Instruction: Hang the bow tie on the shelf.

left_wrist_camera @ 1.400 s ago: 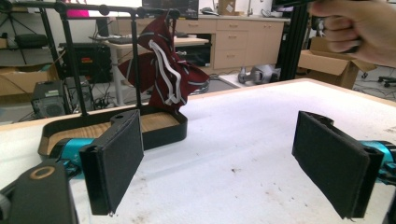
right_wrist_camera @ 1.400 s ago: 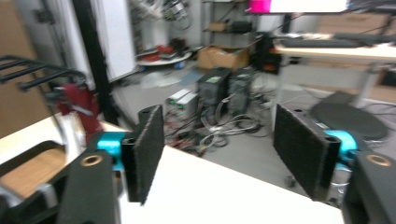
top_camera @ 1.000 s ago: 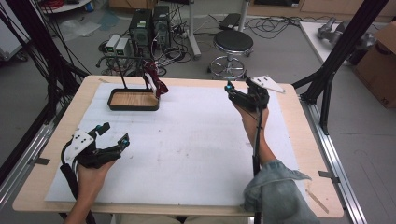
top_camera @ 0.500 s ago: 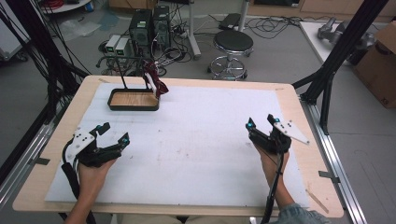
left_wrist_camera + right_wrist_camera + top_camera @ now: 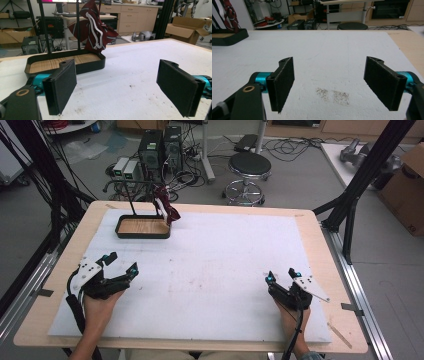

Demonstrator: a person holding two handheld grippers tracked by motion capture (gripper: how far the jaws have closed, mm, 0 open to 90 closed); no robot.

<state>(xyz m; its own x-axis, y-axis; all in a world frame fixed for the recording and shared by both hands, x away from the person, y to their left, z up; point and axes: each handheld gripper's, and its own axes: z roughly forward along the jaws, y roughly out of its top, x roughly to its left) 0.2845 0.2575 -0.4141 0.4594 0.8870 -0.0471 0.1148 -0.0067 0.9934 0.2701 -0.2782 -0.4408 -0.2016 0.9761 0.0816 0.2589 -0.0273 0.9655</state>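
The dark red striped cloth was seen hung on the black stand over the wooden-bottomed tray, so the work seemed finished. The left gripper and right gripper were rested apart, both released, nothing grasped.

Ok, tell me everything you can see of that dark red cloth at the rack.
The dark red cloth is striped in white or pale grey, soft fabric as it looks, bunched in loose folds. It hangs from the thin black rack that rises out of the black tray with a wood-look floor, at the table's far left. Its lower end reaches the tray's right rim. Both grippers are well away from it.
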